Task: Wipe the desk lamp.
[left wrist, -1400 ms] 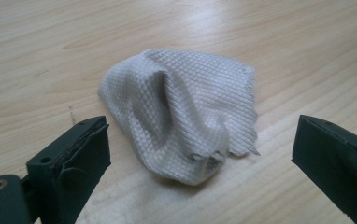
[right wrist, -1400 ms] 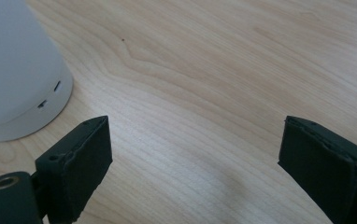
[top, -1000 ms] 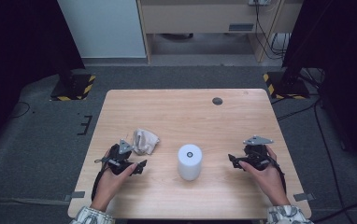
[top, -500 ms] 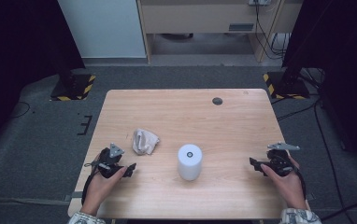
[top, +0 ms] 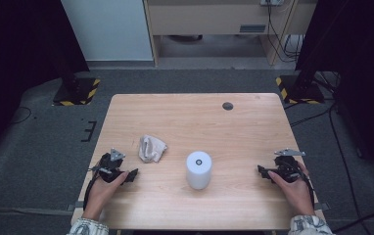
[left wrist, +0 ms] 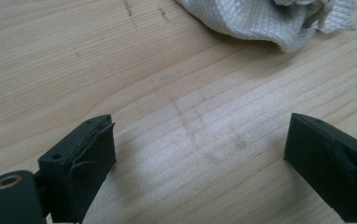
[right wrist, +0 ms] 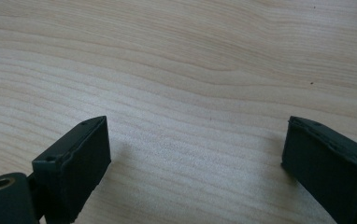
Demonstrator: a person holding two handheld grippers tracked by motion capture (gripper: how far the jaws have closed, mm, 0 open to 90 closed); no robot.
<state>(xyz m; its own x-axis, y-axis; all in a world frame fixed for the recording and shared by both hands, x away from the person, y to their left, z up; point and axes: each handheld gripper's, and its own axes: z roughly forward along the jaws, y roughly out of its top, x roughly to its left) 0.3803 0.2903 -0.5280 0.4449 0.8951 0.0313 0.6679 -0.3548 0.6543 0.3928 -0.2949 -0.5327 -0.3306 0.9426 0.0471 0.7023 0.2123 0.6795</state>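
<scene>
A white cylinder (top: 198, 169) stands upright near the front middle of the wooden table (top: 199, 122). A crumpled white cloth (top: 151, 148) lies to its left. My left gripper (top: 132, 175) rests low at the front left, jaws wide apart over bare wood (left wrist: 200, 154), with the cloth (left wrist: 270, 18) just beyond them. At the front right, my right gripper (top: 262, 171) points toward the cylinder from well off. Its jaws (right wrist: 195, 154) have just been opening and hold nothing; bare wood lies between them.
A small dark round disc (top: 227, 105) sits in the tabletop near the far right edge. Both forearms come in over the near edge. Dark floor, black stands with yellow-striped bases and cables surround the table.
Both hands have drawn apart, away from the cylinder toward the table's side edges, and sunk a little. The cloth and cylinder have stayed put.
</scene>
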